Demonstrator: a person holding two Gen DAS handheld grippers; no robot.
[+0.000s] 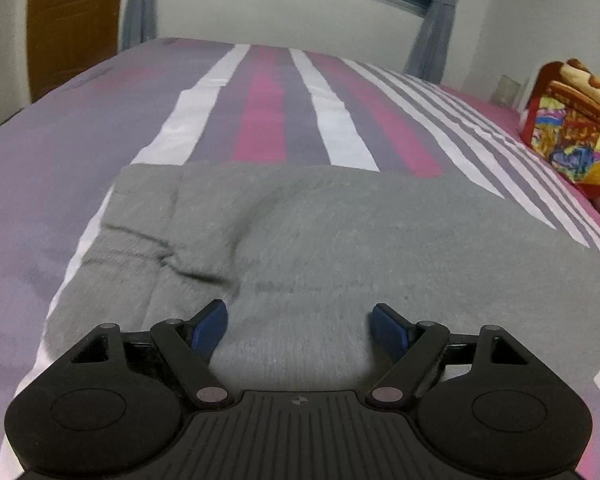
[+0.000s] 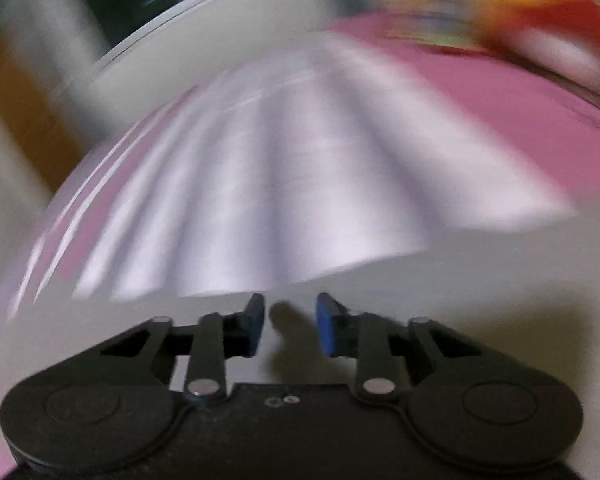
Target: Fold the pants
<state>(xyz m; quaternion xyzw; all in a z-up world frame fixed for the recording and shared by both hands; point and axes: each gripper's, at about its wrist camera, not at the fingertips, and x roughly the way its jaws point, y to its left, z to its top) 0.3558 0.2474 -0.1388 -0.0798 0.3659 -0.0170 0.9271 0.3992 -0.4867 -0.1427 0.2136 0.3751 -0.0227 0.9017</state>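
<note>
Both grippers empty: left gripper (image 1: 299,326) spread wide just above the grey pants (image 1: 340,240); right gripper (image 2: 290,326) narrowed, small gap, nothing between pads, view badly blurred. Pants lie folded on the striped bedsheet (image 1: 260,112), colourful blanket (image 1: 572,132) at far right.

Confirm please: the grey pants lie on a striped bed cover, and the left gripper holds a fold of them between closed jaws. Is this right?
Not quite. The left wrist view shows the left gripper with its jaws wide open above the grey pants, gripping nothing. The pants do lie on the striped bed cover.
</note>
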